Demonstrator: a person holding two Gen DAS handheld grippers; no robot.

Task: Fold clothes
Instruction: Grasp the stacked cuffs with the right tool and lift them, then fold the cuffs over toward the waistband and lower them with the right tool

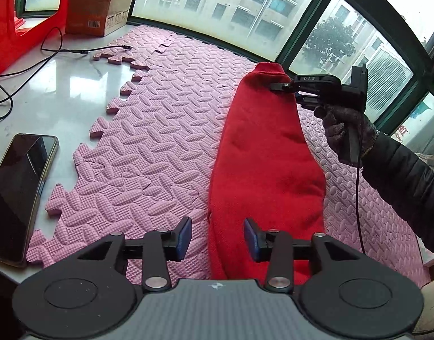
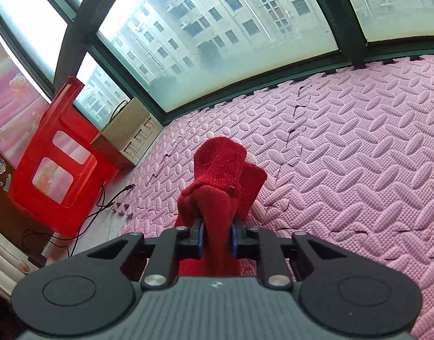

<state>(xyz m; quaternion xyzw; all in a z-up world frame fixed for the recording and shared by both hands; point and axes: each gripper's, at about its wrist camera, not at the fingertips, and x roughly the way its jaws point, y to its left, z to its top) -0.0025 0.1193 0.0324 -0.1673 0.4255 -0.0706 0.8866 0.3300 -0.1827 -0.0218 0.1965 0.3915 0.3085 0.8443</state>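
Note:
A red knitted garment point(image 1: 262, 153) hangs in a long bunched strip above the pink foam mat point(image 1: 160, 130). My right gripper point(image 1: 287, 89) is shut on its upper end and lifts it; in the right wrist view the red cloth point(image 2: 219, 175) is pinched between the blue pads of that gripper point(image 2: 219, 238). My left gripper point(image 1: 218, 236) is open near the garment's lower end, with the cloth's left edge lying between its fingers and not clamped.
A black phone point(image 1: 18, 195) lies on the white sill at the left, with black cables point(image 1: 55, 53) behind it. A cardboard box point(image 1: 99, 8) and a red plastic stool point(image 2: 55, 164) stand by the window. The mat's jagged edge point(image 1: 114, 107) borders the white surface.

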